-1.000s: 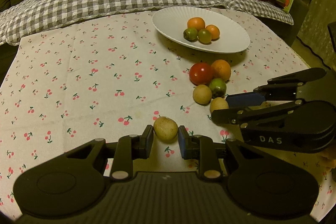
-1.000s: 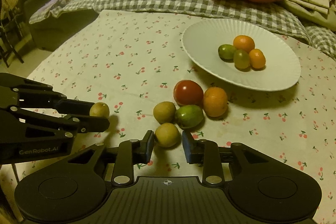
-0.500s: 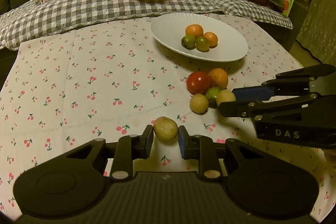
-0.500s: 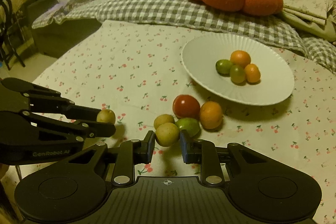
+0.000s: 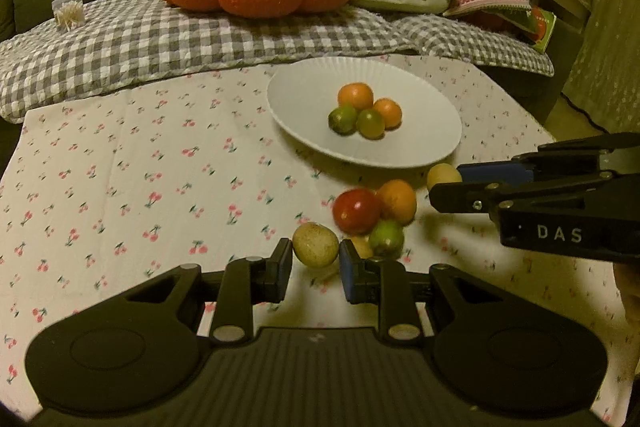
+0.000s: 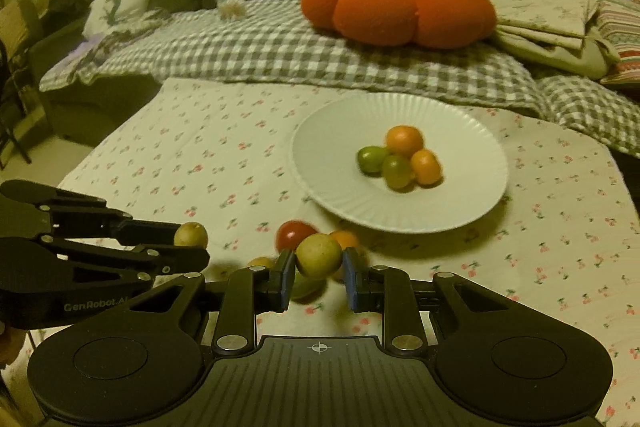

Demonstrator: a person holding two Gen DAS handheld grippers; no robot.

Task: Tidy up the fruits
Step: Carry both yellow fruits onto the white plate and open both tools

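Each gripper is clamped on a small, dull yellow fruit held above the tabletop: the left gripper [image 5: 315,263] on one yellow fruit [image 5: 315,245], the right gripper [image 6: 319,273] on another yellow fruit [image 6: 319,255]. Below them a red tomato [image 5: 356,211], an orange [image 5: 397,201] and a green fruit [image 5: 386,238] huddle before the white plate [image 5: 420,147], which holds four more. Only the right wrist view shows the white cushion [image 6: 120,3] on the sofa's left end.

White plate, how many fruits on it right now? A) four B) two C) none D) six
A: the white plate holds two orange fruits and two green fruits, clustered near its middle; both wrist views agree.
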